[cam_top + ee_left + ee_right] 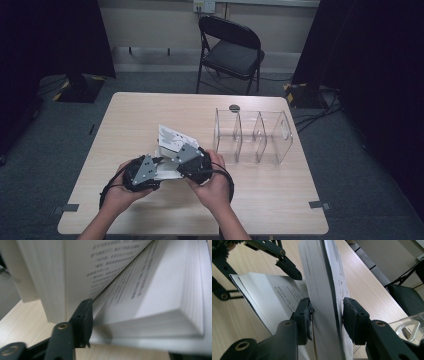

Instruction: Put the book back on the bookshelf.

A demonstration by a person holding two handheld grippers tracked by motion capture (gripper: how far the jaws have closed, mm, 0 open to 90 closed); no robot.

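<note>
Wooden table, a folding chair beyond its far edge, a clear divided rack on its right half. Open book on the near middle of the table, just left of the rack; spine roughly along the near-far line, one half flat on the wood, the other half with its cover raised steeply and leaning toward the far left. Printed text on the open pages.

Right gripper: jaws pinching the raised block of pages and cover from both sides, pads pressed against paper. Right hand behind it, forearm entering from the bottom edge.

Left gripper: just left of the book, one jaw tip poking into the fold between the flat pages and the raised ones; the other jaw hidden, so spread cannot be told. Left hand cupped around it from below.
</note>
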